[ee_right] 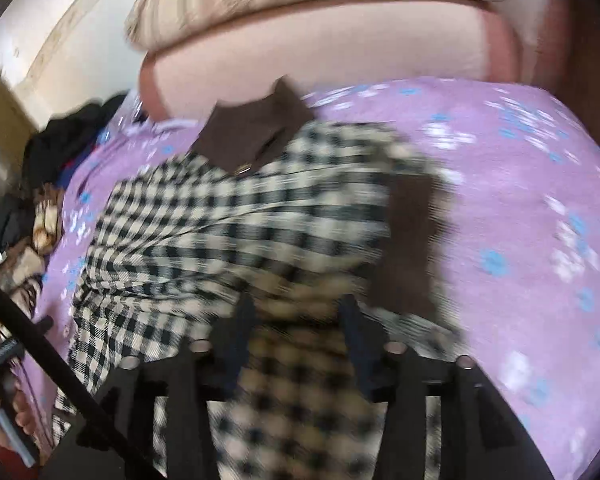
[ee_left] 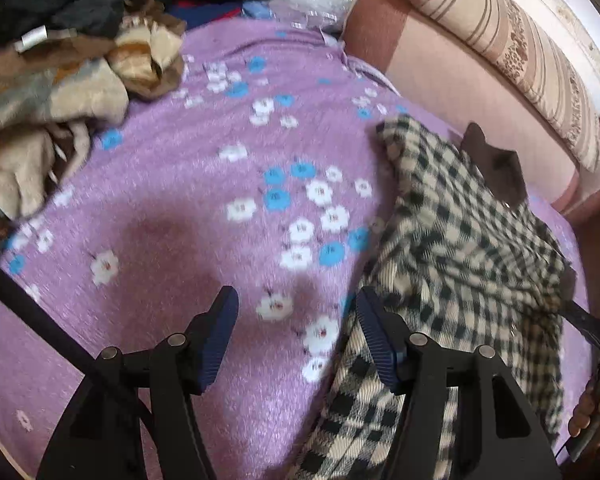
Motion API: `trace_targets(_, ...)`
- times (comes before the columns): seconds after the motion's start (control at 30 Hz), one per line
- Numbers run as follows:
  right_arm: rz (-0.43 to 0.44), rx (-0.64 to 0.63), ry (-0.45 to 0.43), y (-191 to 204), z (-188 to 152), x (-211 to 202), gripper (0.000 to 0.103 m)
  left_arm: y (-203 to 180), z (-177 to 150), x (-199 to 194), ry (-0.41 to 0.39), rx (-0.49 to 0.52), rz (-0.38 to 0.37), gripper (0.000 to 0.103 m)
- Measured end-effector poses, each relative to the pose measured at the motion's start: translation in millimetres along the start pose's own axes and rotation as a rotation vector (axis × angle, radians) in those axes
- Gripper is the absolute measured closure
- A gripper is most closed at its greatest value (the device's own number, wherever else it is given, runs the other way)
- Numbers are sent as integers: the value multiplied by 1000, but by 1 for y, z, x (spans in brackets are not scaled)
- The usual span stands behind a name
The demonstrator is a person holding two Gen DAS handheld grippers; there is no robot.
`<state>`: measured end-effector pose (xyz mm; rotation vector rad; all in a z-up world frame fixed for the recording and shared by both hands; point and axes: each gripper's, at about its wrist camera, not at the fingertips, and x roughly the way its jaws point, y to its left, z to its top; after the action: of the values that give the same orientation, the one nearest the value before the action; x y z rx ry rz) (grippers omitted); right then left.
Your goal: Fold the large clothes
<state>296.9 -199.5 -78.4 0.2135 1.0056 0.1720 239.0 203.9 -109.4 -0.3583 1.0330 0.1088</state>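
We are looking down on a purple bedspread (ee_left: pixel 172 208) printed with white and blue flowers. The checked coat (ee_left: pixel 452 248), black and cream with a brown collar (ee_left: pixel 494 168), lies on it from about one o'clock down to five o'clock in the left wrist view.

Our left gripper (ee_left: pixel 296 340) hangs over the bedspread with its jaws spread apart and nothing between them. Its right-hand finger (ee_left: pixel 376 344) sits at the coat's left edge; whether it touches the cloth we cannot tell. A heap of other clothes (ee_left: pixel 56 80) is piled at ten o'clock, well apart from the coat. A pale pink headboard (ee_left: pixel 460 80) and a striped pillow (ee_left: pixel 512 40) run along at two o'clock.

In the right wrist view, which is blurred, the coat (ee_right: pixel 228 232) fills the middle, collar at twelve o'clock. Our right gripper (ee_right: pixel 300 320) is over the coat's near part with its jaws apart; the cloth lies beneath and between them, and the pads do not seem to press on it.
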Motion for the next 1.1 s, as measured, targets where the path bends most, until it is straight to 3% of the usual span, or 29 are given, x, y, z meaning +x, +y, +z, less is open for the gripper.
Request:
trace_targets(0.23, -67, 210, 12, -105, -51, -45, 47, 3, -32, 6, 72, 97, -111, 43)
trace_targets(0.3, -36, 278, 51, -130, -72, -43, 47, -3, -44, 1, 51, 168, -103, 43)
trace_targets(0.37, 46, 339, 55, -143, -91, -42, 46, -6, -54, -3, 69, 199, -145, 43)
trace_targets(0.47, 224, 405, 50, -151, -114, -50, 46, -13, -73, -10, 127, 219, -248, 43)
trace_targets(0.6, 435, 463, 98, -150, -144, -45, 46, -20, -94, -20, 166, 219, -321, 49)
trace_targets(0.87, 574, 451, 137, -122, -182, -48, 46, 9, -135, -36, 249, -12, -503, 51)
trace_targets(1.1, 642, 476, 162, -108, -208, -51, 46, 12, -180, -64, 196, 3, -464, 51)
